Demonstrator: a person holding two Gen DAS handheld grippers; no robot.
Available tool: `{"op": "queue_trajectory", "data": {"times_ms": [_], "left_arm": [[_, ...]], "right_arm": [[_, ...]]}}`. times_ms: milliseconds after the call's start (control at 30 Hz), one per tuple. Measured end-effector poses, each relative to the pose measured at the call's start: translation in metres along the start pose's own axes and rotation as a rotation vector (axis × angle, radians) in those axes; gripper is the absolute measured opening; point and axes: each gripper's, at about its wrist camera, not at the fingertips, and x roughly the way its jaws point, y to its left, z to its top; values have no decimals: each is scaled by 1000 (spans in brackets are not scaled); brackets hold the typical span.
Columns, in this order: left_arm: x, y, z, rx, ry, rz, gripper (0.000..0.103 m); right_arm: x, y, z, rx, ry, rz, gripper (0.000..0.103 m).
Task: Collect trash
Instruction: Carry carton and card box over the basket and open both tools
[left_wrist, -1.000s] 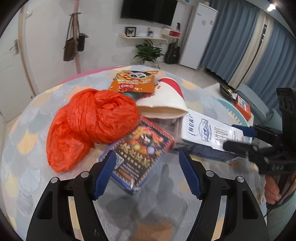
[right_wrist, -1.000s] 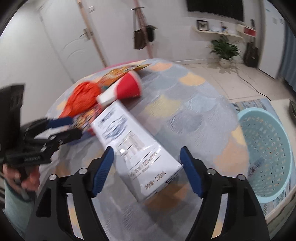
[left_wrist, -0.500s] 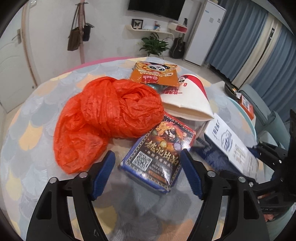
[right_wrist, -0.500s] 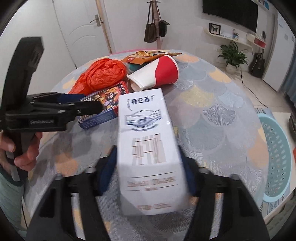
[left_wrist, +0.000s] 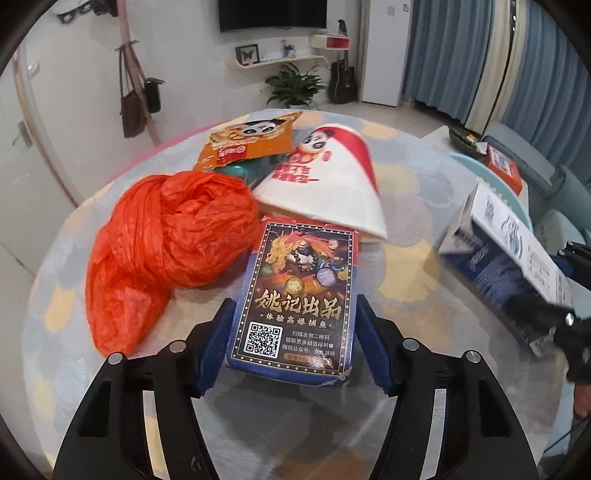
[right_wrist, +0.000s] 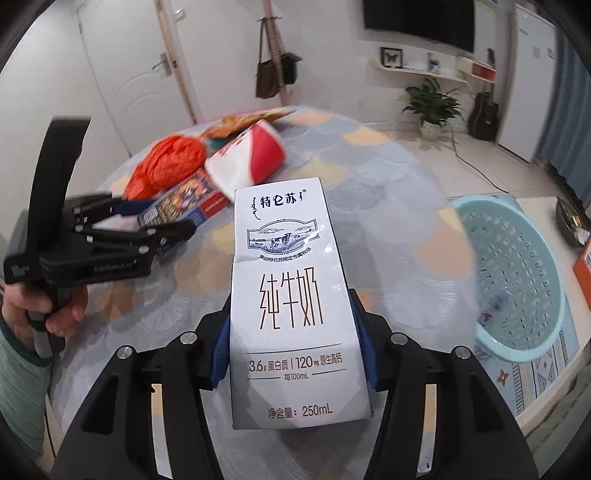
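My right gripper (right_wrist: 291, 343) is shut on a white milk carton (right_wrist: 291, 295) and holds it above the round table (right_wrist: 388, 221). The carton also shows blurred in the left wrist view (left_wrist: 513, 251). My left gripper (left_wrist: 293, 332) has its blue pads on both sides of a dark card box (left_wrist: 299, 299), which lies on the table. In the right wrist view the same gripper (right_wrist: 155, 221) is around the box (right_wrist: 184, 203). An orange plastic bag (left_wrist: 166, 243), a red and white paper cup (left_wrist: 328, 181) and an orange snack packet (left_wrist: 251, 142) lie beyond it.
A light blue plastic basket (right_wrist: 517, 273) stands on the floor to the right of the table. An orange box (left_wrist: 502, 166) lies on a low table beyond it. A sofa (left_wrist: 554, 181) is at the right.
My right gripper has lifted the milk carton off the table and turned right toward the basket. My left gripper has moved forward so its pads come to the sides of the card box.
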Motion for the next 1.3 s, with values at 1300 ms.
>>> {"op": "queue_trajectory", "data": {"times_ms": [1300], "left_arm": [[-34,-228,159,143,-341,-364,61]], "right_arm": [[11,-273,12,623,-108,-221,52]]}}
